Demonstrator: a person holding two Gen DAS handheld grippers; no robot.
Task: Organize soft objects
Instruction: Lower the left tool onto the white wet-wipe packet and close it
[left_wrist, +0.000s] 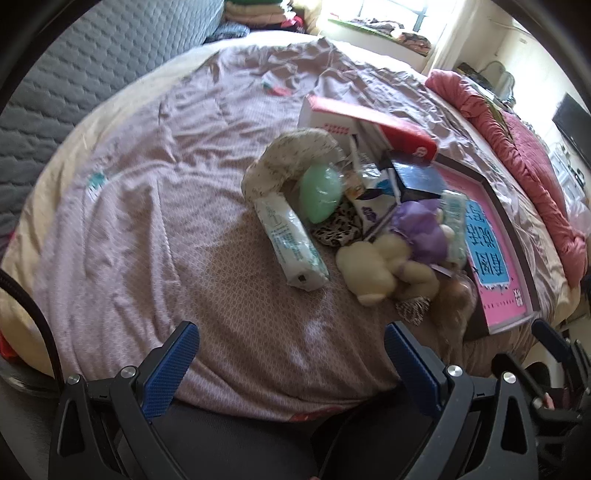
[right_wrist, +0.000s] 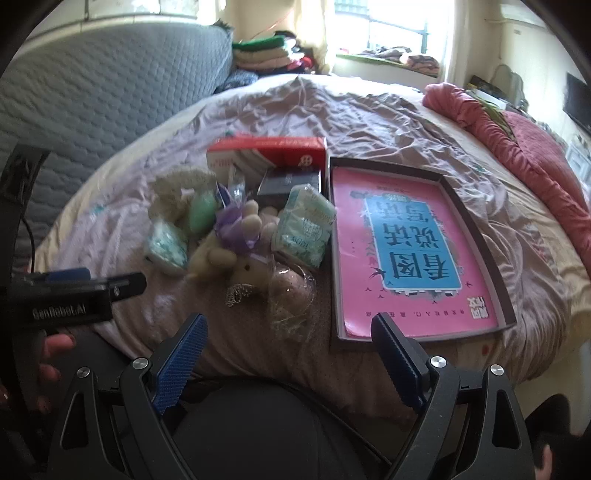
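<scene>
Tools left (left_wrist: 291, 349) and right (right_wrist: 290, 341) gape empty; "GenRobot.AI" marks left tool's side.

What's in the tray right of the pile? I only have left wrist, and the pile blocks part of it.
Observer: Only a pink book lies in the dark-rimmed tray; no soft items are in it.
Operator: Is that tissue pack in the tray or outside? Looks overlapped here.
Observer: Outside. The green-white tissue pack sits on the bed sheet against the tray's left wall, next to the plush toy.
Operator: Right tool state?
Observer: The right tool is open and holds nothing; it is at the bed's near edge, short of the pile.
</scene>
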